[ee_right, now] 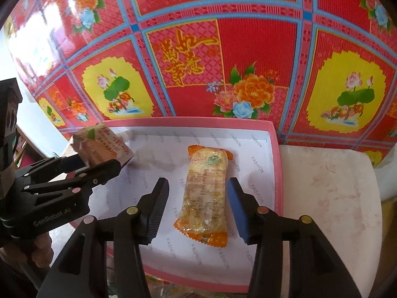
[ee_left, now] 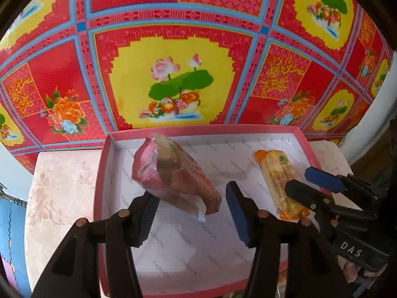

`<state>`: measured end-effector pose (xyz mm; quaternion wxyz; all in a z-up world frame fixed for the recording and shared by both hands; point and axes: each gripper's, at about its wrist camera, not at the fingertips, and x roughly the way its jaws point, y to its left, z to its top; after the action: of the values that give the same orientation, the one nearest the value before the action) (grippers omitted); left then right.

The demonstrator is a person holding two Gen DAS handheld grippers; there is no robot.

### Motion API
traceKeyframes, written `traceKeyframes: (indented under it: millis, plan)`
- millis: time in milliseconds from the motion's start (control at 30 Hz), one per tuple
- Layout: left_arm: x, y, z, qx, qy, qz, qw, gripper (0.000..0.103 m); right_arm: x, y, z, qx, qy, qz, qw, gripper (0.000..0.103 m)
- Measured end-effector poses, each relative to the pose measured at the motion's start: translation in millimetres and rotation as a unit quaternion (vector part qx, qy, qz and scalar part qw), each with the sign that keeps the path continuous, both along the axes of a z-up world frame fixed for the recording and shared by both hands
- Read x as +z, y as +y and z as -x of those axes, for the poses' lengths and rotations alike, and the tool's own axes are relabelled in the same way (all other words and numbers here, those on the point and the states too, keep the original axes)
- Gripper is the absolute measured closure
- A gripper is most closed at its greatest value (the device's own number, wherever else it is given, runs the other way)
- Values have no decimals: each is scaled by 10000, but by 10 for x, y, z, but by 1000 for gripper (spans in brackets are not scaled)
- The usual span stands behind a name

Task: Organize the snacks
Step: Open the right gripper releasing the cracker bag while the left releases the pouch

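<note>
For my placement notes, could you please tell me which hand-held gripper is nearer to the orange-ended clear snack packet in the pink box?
Right. The right hand-held gripper straddles the orange-ended clear snack packet; the left hand-held gripper is beside it, at the pink-red packet.

Floral red mat point(ee_left: 173, 37), pale stool point(ee_right: 330, 186)

Pink box point(ee_left: 106, 173) on marbled stool point(ee_left: 62, 186)

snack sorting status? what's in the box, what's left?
Done: the orange-ended snack pack and the pink snack pack both lie in the pink-rimmed box. In hand: nothing; the left gripper and right gripper straddle them with pads clear. Left: some wrappers show below the box's near edge, too cut off to identify.
</note>
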<state>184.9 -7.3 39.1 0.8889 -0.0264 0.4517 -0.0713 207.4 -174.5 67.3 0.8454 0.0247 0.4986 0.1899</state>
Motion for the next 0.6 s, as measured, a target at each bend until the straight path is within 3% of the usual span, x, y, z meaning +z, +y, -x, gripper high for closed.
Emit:
traceKeyframes:
  millis: [600]
  plan:
    - [433,265,496,164,-221,134,9995,45,378,-178,377,-122,-213,-218,9995,53]
